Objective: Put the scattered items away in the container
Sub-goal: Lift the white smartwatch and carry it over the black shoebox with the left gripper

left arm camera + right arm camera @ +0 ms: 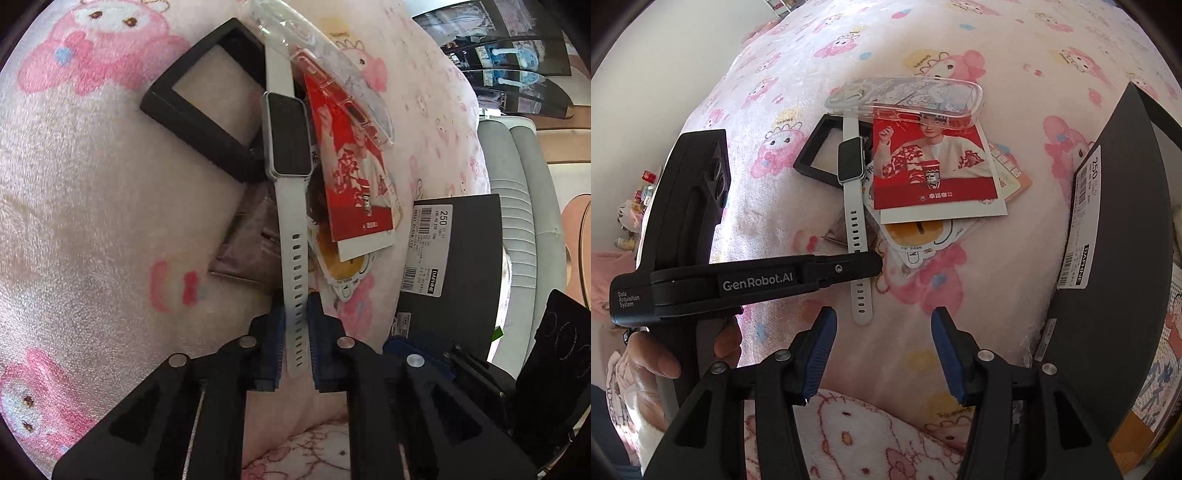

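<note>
In the left wrist view the left gripper (297, 332) rises from the bottom edge and points down at the pink cartoon-print blanket (92, 206), its blue pads pressed onto the holed end of the white smartwatch (288, 147) strap, which runs up between them through the middle of the frame. In the right wrist view this same gripper enters from the left edge as a black bar lying across the strap, with a person's hand (653, 365) on its handle at lower left.

The right gripper (882, 328) fills the bottom of its own view, tilted steeply down, its blue pads spread wide with only blanket between them; the strap's free end lies just above and left of that gap, touching neither pad.

Farther up, the watch face rests against the right edge of an open black square box (199, 107). Right of the watch lies a red photo card (934, 166) over some round-cornered stickers (923, 236), with a clear phone case (908, 99) on the card's upper edge.

At the right edge of both views stands a dark shoebox (1115, 229) with a white barcode label, well apart from the watch
</note>
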Motion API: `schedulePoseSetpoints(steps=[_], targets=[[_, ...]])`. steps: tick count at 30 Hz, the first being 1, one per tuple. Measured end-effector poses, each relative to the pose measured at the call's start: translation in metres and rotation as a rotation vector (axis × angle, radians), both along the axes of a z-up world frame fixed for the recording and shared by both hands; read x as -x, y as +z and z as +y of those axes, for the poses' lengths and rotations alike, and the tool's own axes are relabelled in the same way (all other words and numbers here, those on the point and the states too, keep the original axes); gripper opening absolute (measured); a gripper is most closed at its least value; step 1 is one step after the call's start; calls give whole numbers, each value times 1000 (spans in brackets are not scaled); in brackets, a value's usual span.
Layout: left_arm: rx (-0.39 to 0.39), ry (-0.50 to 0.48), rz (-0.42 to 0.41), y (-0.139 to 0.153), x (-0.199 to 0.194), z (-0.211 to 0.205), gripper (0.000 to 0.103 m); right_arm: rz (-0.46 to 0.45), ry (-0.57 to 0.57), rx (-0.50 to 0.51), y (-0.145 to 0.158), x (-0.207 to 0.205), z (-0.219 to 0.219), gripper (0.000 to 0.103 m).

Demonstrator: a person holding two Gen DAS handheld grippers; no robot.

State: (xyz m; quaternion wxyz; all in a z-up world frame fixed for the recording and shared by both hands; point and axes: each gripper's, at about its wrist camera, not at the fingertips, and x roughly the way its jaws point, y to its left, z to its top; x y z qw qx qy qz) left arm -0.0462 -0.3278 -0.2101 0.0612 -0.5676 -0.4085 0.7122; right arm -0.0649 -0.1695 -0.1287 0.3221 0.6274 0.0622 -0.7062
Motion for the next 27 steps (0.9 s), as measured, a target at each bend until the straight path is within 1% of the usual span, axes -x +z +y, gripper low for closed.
schedulePoseSetpoints(steps=[2,4,7,9,11,15,16,18,19,22,24,27], targets=[[-45,17,49,12,-9,-1,0,6,7,11,5,-3,3,49],[-65,32,97,31,-19,-2,0,17,18,25,12,-8,6,49],[-69,32,180,65,-33,6,1,33,27,62,27,-13,16,49],[-51,28,224,88,-40,12,1,37,47,98,40,-17,26,49],[-34,22,263,107,-37,28,1,42,80,126,55,-19,38,49],[-50,-12,354,139,-41,57,1,59,150,155,84,-23,70,49],[-44,-20,369,145,-39,68,1,60,164,162,92,-24,80,49],[-24,-38,394,155,-33,93,1,65,181,179,105,-25,96,50],[-20,-47,400,158,-30,102,1,70,182,188,112,-26,107,53],[-60,-77,415,161,-20,133,1,88,149,192,126,-24,139,56],[-80,-93,418,160,-14,151,1,105,125,174,130,-23,158,56],[-75,-108,412,159,-11,178,1,118,94,167,128,-20,184,56]])
